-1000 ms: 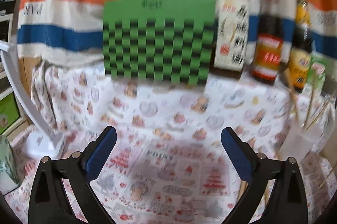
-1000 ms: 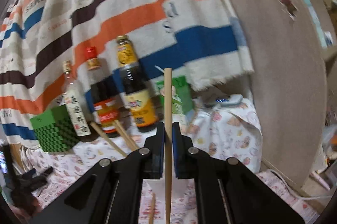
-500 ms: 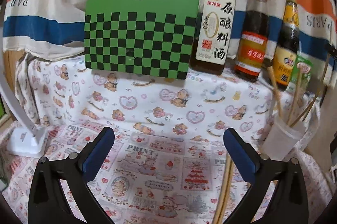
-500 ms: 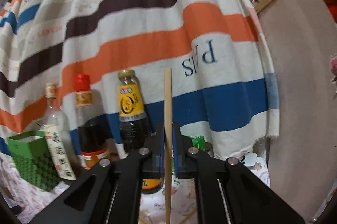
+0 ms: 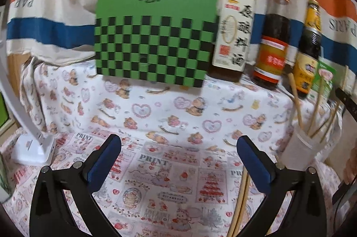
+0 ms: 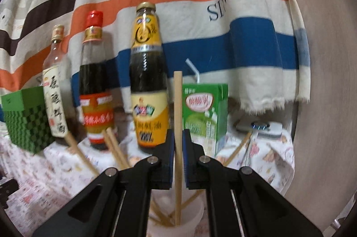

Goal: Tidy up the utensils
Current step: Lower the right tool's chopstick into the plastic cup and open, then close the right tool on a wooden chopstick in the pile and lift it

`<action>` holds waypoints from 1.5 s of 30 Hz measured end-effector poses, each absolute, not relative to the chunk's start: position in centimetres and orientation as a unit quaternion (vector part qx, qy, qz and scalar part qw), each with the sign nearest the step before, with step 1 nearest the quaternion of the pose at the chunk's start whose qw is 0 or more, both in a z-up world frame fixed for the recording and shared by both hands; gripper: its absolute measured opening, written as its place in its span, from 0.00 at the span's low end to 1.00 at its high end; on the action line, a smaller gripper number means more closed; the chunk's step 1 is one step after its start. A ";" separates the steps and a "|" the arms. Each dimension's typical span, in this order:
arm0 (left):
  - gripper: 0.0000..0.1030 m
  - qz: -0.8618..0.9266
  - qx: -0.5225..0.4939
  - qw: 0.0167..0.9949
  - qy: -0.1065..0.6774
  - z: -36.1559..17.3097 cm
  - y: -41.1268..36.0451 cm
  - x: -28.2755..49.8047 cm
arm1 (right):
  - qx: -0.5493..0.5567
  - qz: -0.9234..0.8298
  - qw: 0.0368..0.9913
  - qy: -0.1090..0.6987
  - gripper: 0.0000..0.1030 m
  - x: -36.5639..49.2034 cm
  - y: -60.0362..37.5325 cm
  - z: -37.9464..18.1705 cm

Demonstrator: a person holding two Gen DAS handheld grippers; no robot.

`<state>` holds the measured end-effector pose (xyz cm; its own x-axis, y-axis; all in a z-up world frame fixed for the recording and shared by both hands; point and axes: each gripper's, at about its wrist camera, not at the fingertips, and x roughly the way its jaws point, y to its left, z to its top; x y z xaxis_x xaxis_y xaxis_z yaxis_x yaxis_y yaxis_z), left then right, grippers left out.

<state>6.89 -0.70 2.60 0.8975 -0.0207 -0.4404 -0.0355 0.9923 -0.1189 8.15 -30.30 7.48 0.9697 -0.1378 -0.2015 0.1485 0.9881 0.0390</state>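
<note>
Printed cotton with bears and hearts covers the counter (image 5: pixel 169 107), and nothing on it has shifted over the last second. At 12 o'clock in the left view stands the green checkered box (image 5: pixel 154 40). To its right, toward 2 o'clock, 3 sauce bottles (image 5: pixel 273 36) stand in a row, with a green drink carton (image 6: pixel 204 112) beyond them.

The change lies with the right tool (image 6: pixel 177 159). 1 second ago its view was tilted; half a second ago it sat high against the striped cloth. It now looks level at the bottles, with the white cup (image 6: pixel 178 221) directly beneath it at 6 o'clock. It is pinching 1 chopstick (image 6: pixel 177 116), held upright, and the lower end already reaches inside the cup among several sticks leaning there. The pads seem a touch further apart than earlier, though blur prevents a firm finding.

Judgement: the insertion step is nearly done; release is what remains.

The left tool (image 5: pixel 178 159) is spread wide, holds nothing and hovers low over the counter. Its view has steadied from a blurred sweep. More loose chopsticks (image 5: pixel 242 196) lie flat on the cloth at its 5 o'clock, just beside the right pad. These appear to be the next items, so the task is only partly complete.
</note>
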 end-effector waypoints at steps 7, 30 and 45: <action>1.00 -0.044 -0.053 0.972 0.226 3.6 -1.5 5.7 | 0.010 -0.064 0.989 0.130 0.36 6.1 -29.2 7.2; 1.00 0.026 -0.017 0.940 0.340 1.4 -0.8 8.1 | 0.043 0.031 0.909 0.414 0.55 4.4 -27.0 -0.7; 1.00 0.066 0.029 0.935 0.348 0.1 -1.6 8.7 | 0.049 0.035 0.861 0.504 0.28 5.3 -26.5 -4.1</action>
